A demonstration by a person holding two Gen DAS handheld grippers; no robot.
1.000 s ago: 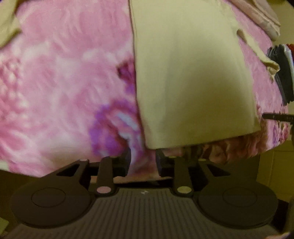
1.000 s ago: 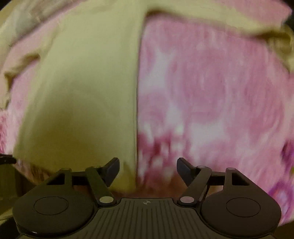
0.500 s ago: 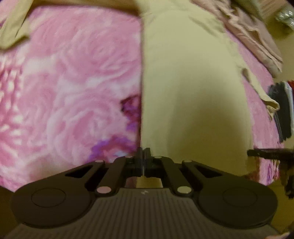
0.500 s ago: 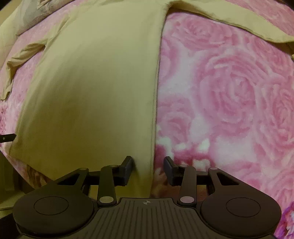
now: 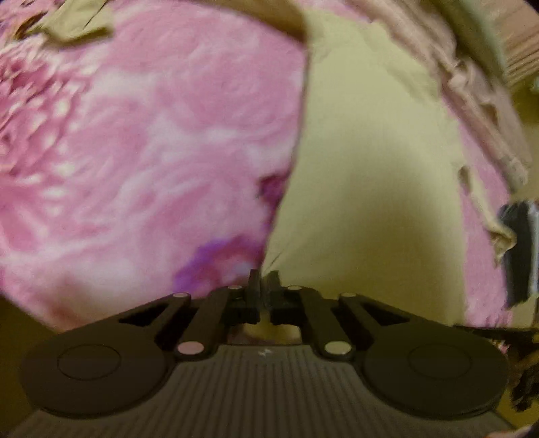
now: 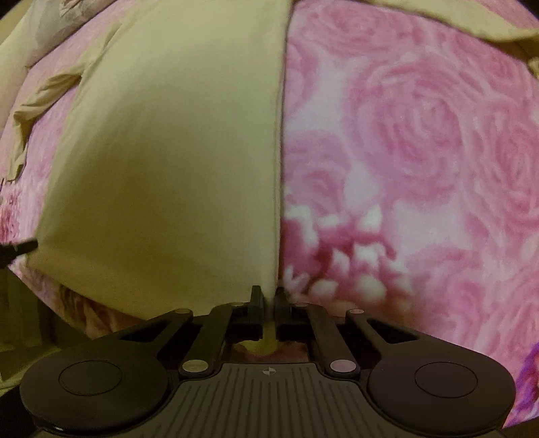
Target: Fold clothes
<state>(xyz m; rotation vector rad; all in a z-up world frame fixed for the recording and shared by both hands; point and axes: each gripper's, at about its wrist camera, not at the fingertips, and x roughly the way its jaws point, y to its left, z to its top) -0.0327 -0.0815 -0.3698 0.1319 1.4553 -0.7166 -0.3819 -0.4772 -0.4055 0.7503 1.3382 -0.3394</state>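
Observation:
A pale yellow long-sleeved shirt (image 5: 370, 168) lies flat on a pink rose-print blanket (image 5: 151, 151). My left gripper (image 5: 264, 281) is shut on the shirt's near left hem corner, which lifts slightly. In the right wrist view the same shirt (image 6: 175, 151) fills the left half over the blanket (image 6: 404, 151). My right gripper (image 6: 267, 296) is shut on the shirt's near right hem corner. One sleeve (image 6: 43, 101) trails at far left, the other (image 6: 471, 23) runs along the top right.
A pale pink garment (image 5: 478, 84) is bunched at the far right of the bed. A dark object (image 5: 518, 252) sits past the bed's right edge. The bed's near edge drops off just under both grippers.
Both grippers closed on the shirt's bottom hem corners, the left first and then the right. The left corner has since lifted a little.

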